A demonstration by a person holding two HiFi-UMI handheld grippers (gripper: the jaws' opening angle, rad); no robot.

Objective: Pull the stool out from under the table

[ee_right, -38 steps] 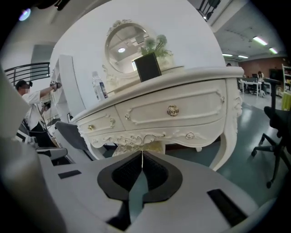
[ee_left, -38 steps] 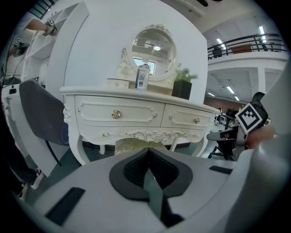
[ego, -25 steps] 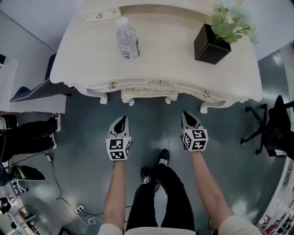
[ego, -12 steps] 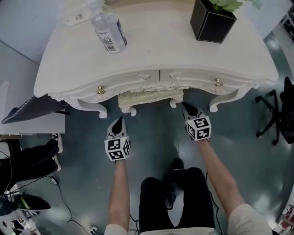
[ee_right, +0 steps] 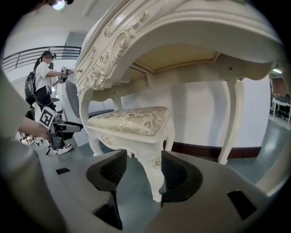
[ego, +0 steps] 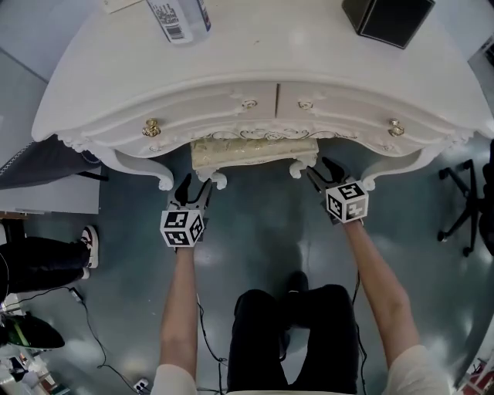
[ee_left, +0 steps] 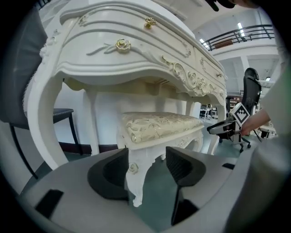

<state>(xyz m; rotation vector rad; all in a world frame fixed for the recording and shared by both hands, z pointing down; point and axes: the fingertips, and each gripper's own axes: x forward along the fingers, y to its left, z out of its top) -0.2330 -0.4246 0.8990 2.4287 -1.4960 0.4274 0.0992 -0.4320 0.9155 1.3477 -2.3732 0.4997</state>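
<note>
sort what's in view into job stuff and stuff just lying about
Job: stool, table, left tongs and right tongs, both just opened, a stool leg between each pair, not gripped.
Lying about: water bottle, black planter, office chair.

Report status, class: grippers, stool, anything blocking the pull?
Left gripper, right gripper: jaws just opened, each straddling a front leg of the stool, unclamped. Seat tucked under table. Nothing seen blocking the pull.

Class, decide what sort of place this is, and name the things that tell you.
Probably an office or lab hall, not a home: a swivel chair near the ornate table, an upper-floor railing, ceiling strip lights.
</note>
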